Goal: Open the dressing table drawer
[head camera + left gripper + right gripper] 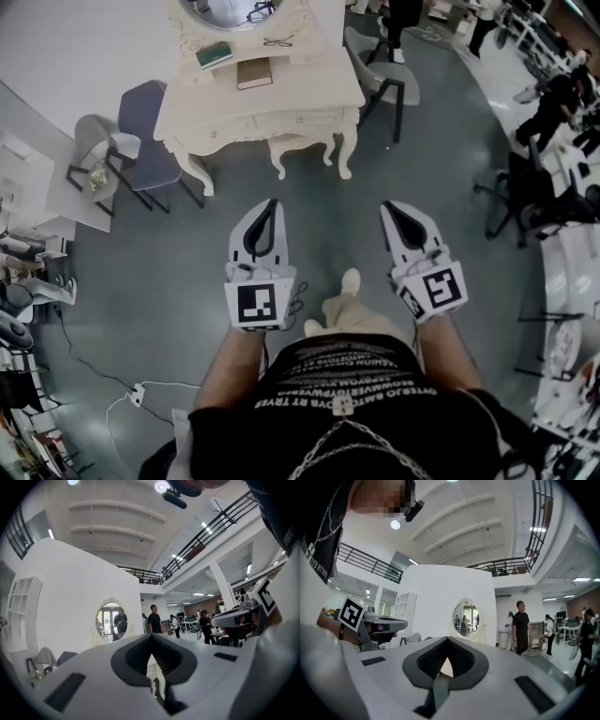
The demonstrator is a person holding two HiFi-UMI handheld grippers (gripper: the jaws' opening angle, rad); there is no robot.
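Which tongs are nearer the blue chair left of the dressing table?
Left. The left tongs are to the right of the blue chair, nearer the person; the right tongs are much farther right.

White left claw [151,637]: jaw tips together, empty.
Oval cream-framed wall mirror [111,623]: beyond claw, left.
White right claw [219,619]: to the right.

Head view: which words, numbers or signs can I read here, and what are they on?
Black T-shirt: lines of white print, upside down, too blurred to read.
Left hand-held gripper and right hand-held gripper: a black-and-white square marker on each, no words.
Green book and brown book on the dressing table: nothing legible.
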